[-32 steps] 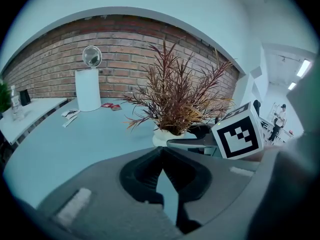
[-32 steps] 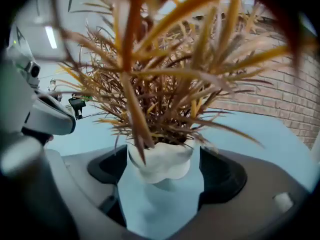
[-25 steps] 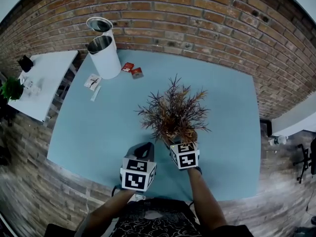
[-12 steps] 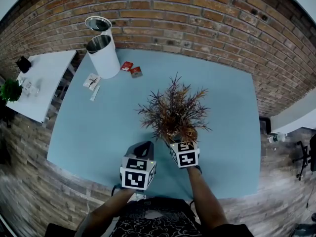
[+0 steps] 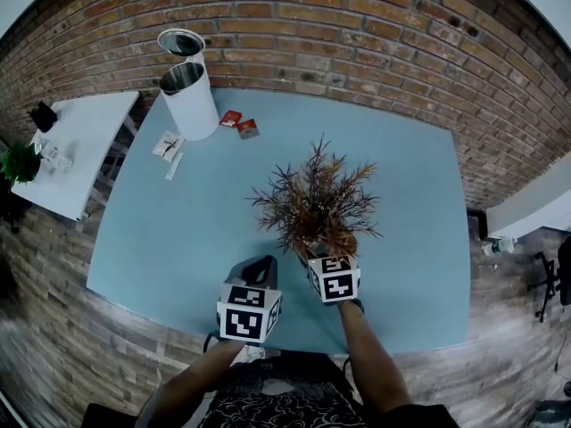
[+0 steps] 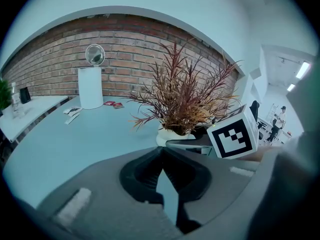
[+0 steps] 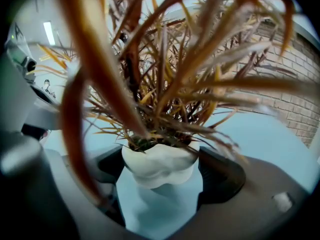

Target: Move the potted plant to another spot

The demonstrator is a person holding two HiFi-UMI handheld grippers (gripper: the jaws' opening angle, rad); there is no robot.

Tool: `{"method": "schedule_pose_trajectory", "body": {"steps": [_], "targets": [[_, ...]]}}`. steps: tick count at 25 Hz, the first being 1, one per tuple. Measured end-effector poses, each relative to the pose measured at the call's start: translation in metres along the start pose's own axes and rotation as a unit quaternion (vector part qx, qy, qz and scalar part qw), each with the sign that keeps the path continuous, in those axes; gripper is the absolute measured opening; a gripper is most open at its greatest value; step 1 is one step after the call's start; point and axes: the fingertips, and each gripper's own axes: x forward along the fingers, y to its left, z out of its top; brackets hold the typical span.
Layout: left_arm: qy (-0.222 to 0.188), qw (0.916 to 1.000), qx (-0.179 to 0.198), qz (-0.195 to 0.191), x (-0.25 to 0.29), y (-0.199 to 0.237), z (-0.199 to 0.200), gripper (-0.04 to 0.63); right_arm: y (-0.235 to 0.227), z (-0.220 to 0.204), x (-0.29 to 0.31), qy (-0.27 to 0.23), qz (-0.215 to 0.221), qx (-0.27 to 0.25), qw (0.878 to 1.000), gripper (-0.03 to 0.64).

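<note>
Grip on the pot comes first, so I hold my right gripper low, at the level of the white pot and under the leaves. Its two jaws stand one on each side of the pot, and the pads seem to press against its round upper part. I judge that this is the right place to take it, because the leaves are thin and would only bend, while the pot is firm.

My left gripper is not needed for this. Its jaws are pressed together with nothing between them, and I hold it just beside the right one, near the front edge of the table, where it does not touch the plant.

The potted plant is in the near half of the blue table, a little to the right of the middle, and well apart from the white bin and the red packets at the far left by the brick wall. From the left gripper view the pot looks to rest on the table, but I cannot tell whether it is already a little raised.

The plant stands upright. Its long axis goes straight up from the pot, and the red-brown leaves spread upward and outward on all sides. I think I must carry it level, because a tilt would spill the soil.
</note>
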Motion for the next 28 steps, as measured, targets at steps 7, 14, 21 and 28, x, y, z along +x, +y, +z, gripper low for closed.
{"method": "schedule_pose_trajectory", "body": {"steps": [7, 14, 21, 28], "targets": [[-0.002, 0.9999, 0.005, -0.009, -0.009, -0.005, -0.006, 0.0, 0.01, -0.007, -0.01, 0.004, -0.003, 0.001, 1.0, 0.459], [0.001, 0.9998, 0.013, -0.016, -0.017, -0.007, -0.013, 0.0, 0.019, -0.014, -0.021, 0.004, -0.007, 0.005, 1.0, 0.459], [0.003, 0.9996, 0.02, -0.022, -0.024, -0.009, -0.019, 0.0, 0.026, -0.019, -0.03, 0.001, -0.013, 0.008, 1.0, 0.459], [0.004, 0.9993, 0.026, -0.027, -0.031, -0.01, -0.023, 0.0, 0.032, -0.022, -0.037, 0.0, -0.02, 0.012, 1.0, 0.459]]}}
